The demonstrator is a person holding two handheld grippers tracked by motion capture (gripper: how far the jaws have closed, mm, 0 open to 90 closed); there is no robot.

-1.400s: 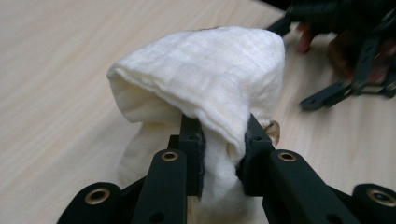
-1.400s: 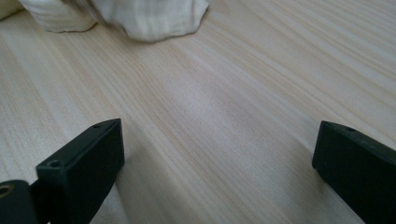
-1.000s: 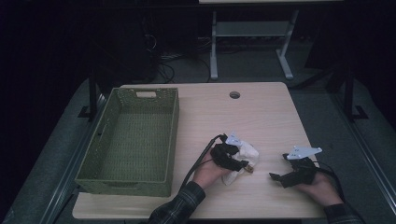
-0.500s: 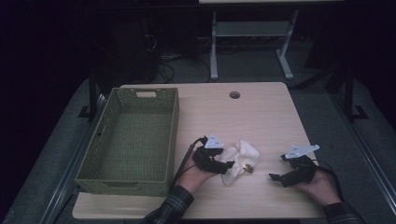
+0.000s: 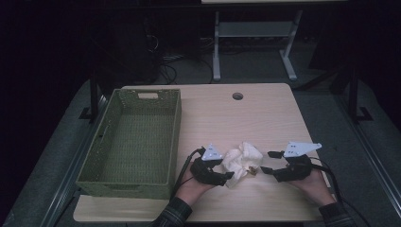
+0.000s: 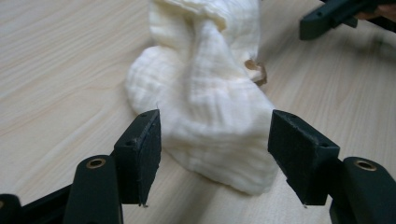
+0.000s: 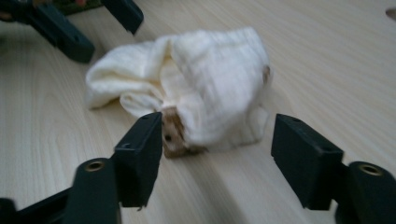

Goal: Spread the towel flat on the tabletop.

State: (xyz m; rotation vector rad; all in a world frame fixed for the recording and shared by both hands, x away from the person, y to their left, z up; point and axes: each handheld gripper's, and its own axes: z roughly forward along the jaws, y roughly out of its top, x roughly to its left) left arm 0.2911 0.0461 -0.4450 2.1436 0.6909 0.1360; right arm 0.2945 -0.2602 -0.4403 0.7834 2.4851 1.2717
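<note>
The crumpled cream cloth [image 5: 242, 159] lies on the tabletop [image 5: 265, 113] between the left tongs [image 5: 226, 169] and right tongs [image 5: 265, 161], touched by neither. The left stand apart; the right, also apart, have just been closing on nothing. Judging by this, the grasp is being set up: next, each must close on a fold.

The high view was dim, the room beyond the desk [image 5: 265, 113] nearly black; both gripper views were bright and evenly lit, with soft shadows, near fingers [image 7: 140, 154] blurred, the right gripper view softer
</note>
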